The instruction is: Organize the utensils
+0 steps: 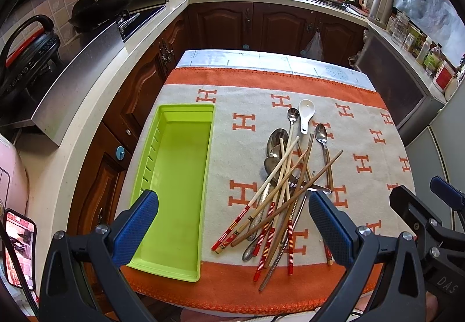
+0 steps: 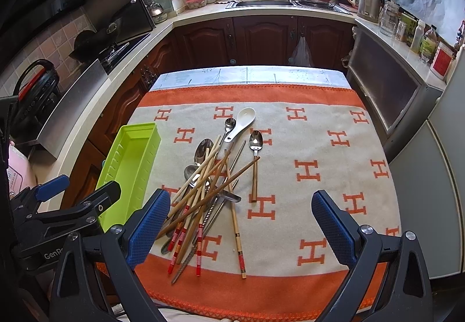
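Observation:
A green plastic utensil tray point(image 1: 174, 185) lies empty on the left of the table; in the right wrist view it point(image 2: 130, 165) is at the left. A tangled pile of chopsticks point(image 1: 279, 200) and metal spoons point(image 1: 276, 141) lies to its right, and also shows in the right wrist view point(image 2: 203, 194). A white ceramic spoon point(image 1: 305, 114) point(image 2: 241, 123) lies at the far end of the pile. A wood-handled spoon point(image 1: 322, 144) point(image 2: 255, 159) lies apart on the right. My left gripper point(image 1: 232, 223) is open and empty above the near table edge. My right gripper point(image 2: 241, 223) is open and empty, near the pile.
The table is covered by an orange and beige cloth point(image 2: 319, 147) with H marks. Kitchen counters surround it: a stove point(image 1: 116, 11) at left, a sink point(image 2: 261, 2) at the back, a kettle and bottles point(image 2: 407, 19) at right. The right gripper body point(image 1: 430, 223) shows beside the left.

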